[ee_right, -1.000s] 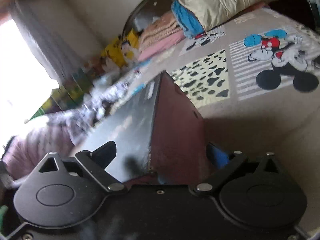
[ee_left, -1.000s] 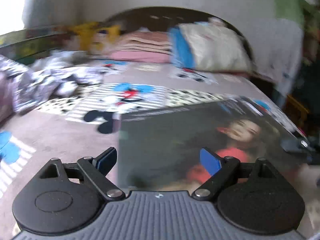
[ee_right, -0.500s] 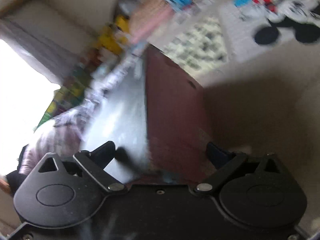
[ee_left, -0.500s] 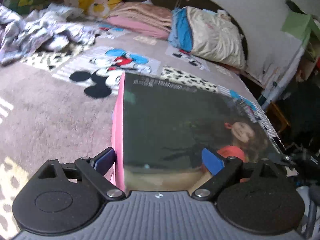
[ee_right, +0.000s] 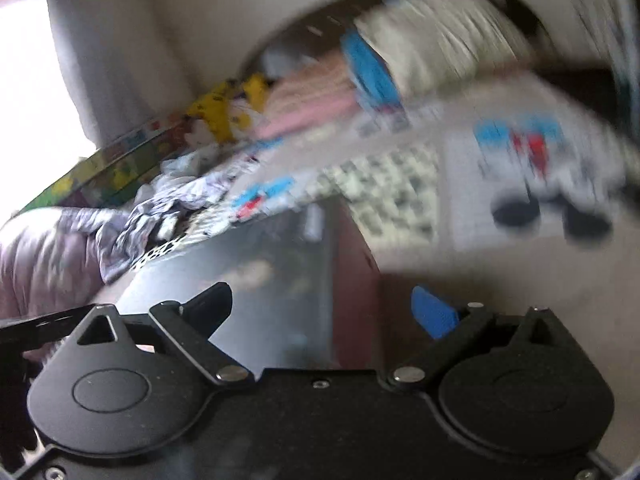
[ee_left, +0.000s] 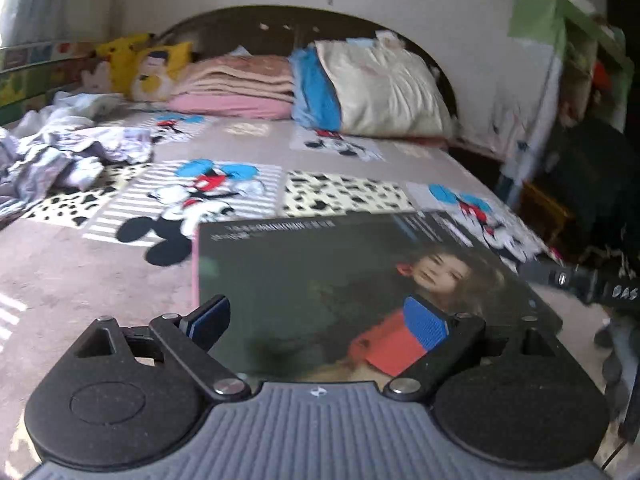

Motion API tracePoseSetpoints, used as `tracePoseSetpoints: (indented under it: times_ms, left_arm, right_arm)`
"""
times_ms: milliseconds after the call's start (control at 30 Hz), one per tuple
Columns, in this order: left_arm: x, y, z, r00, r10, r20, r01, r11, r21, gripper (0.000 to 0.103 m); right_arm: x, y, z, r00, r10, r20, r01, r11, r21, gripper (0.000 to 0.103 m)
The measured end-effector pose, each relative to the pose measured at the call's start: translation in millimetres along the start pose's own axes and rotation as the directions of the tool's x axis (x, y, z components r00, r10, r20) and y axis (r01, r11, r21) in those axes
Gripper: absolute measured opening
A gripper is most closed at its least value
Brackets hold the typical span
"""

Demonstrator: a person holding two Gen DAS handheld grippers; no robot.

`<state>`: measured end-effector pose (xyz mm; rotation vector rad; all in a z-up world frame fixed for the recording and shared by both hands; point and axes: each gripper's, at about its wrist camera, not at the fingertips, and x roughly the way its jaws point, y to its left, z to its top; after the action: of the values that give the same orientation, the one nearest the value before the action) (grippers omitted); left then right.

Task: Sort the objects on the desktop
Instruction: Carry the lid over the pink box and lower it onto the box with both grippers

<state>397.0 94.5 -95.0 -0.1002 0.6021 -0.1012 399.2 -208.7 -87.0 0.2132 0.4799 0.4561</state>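
Book (ee_left: 352, 292): lies flat above the bed (ee_left: 100, 272), between both tongs.
Left gripper (ee_left: 320, 320): spread, I judge not pinching.
Right gripper (ee_right: 324, 312): spread around its corner.
Handling: I judge it stiff, glossy, slippery; grip the spine edge.

White letters "BAS" show on a black bar (ee_left: 600, 286); print on the book (ee_left: 320, 280) is unreadable.

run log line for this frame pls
phase: carrying | object: magazine above bed | left gripper: fingers straddle its near edge, grip unclear | right gripper: straddles its edge, grip unclear | right view blurred
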Motion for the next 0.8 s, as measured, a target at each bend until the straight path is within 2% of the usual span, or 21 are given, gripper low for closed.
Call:
tracePoseSetpoints:
  times_ms: [33, 100, 167, 267, 333, 400, 433, 467, 667, 800]
  left_arm:
    - [4, -2, -1, 1.000, -0.002, -0.015, 0.002, 1.000, 0.010, 0.094]
    - [10, -9, -3, 1.000, 0.016, -0.024, -0.015, 0.999, 0.038, 0.094]
    - [13, -13, -3, 0.999, 0.041, -0.032, -0.039, 0.997, 0.061, 0.094]
    - [14, -19, -3, 0.997, 0.066, -0.051, -0.062, 0.995, 0.075, 0.094]
    - [16, -21, -2, 0.995, 0.080, -0.063, -0.075, 0.994, 0.083, 0.095]
    - [17, -22, -1, 0.993, 0.085, -0.077, -0.078, 0.993, 0.086, 0.095]
    - [16, -22, -1, 0.993, 0.085, -0.082, -0.078, 0.993, 0.085, 0.096]
    - [15, -22, -1, 0.993, 0.085, -0.085, -0.078, 0.993, 0.084, 0.096]
    - [-4, -22, -11, 0.989, 0.105, -0.104, -0.099, 0.993, 0.060, 0.096]
    - [-29, -26, -24, 0.985, 0.130, -0.111, -0.126, 0.991, 0.045, 0.096]
  right_arm:
    - [-3, 9, 2, 1.000, 0.008, 0.024, -0.006, 0.998, -0.063, 0.096]
    - [1, 20, 7, 0.999, 0.047, 0.005, -0.046, 0.989, -0.140, 0.096]
    - [11, 22, 8, 0.997, 0.069, -0.045, -0.075, 0.985, -0.158, 0.096]
    - [22, 19, 6, 0.992, 0.060, -0.111, -0.078, 0.982, -0.170, 0.096]
    - [29, 11, 8, 0.986, 0.053, -0.157, -0.074, 0.989, -0.129, 0.096]
    - [40, -9, 1, 0.972, 0.089, -0.218, -0.090, 0.996, 0.002, 0.098]
    - [38, -18, -3, 0.971, 0.112, -0.212, -0.100, 0.993, 0.064, 0.097]
    - [32, -20, -6, 0.976, 0.100, -0.191, -0.089, 0.994, 0.066, 0.097]
    - [-13, -4, -17, 0.992, 0.015, -0.125, -0.018, 1.000, -0.023, 0.098]
    - [-42, 5, -25, 0.990, -0.019, -0.139, 0.014, 0.999, -0.036, 0.099]
